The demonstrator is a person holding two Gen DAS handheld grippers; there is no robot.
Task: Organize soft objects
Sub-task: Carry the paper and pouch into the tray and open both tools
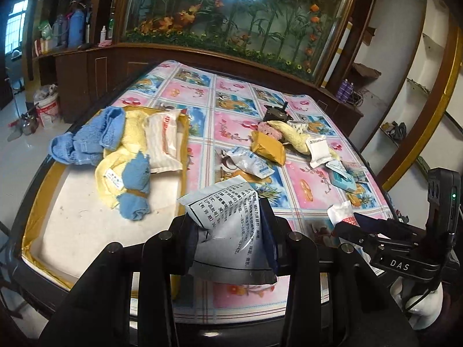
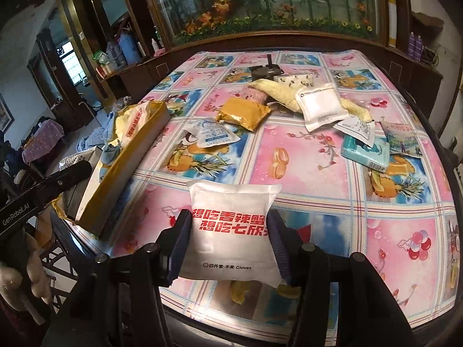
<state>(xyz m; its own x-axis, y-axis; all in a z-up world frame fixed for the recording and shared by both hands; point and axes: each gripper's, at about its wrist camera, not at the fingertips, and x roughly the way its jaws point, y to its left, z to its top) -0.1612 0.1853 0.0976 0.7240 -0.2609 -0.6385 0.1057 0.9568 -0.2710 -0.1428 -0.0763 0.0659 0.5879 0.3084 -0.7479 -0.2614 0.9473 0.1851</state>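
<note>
White sachet showing red lettering; tablecloth displaying pink-and-blue fruit squares; blue towel and yellow towel lying far left.

readable print on the gear and one packet
"das" on the right gripper; "genrobot.ai" on the left gripper; "gloves" on the white packet.

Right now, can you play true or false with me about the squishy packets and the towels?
1. The left gripper is pinching a grey packet with black writing. True.
2. The right gripper is empty. False: it holds a white packet with red writing.
3. Blue towels lie in the gold-edged box. True.
4. The mustard-yellow packet is inside the box. False: it lies on the tablecloth.
5. The box has a lid on. False: it is open.
</note>
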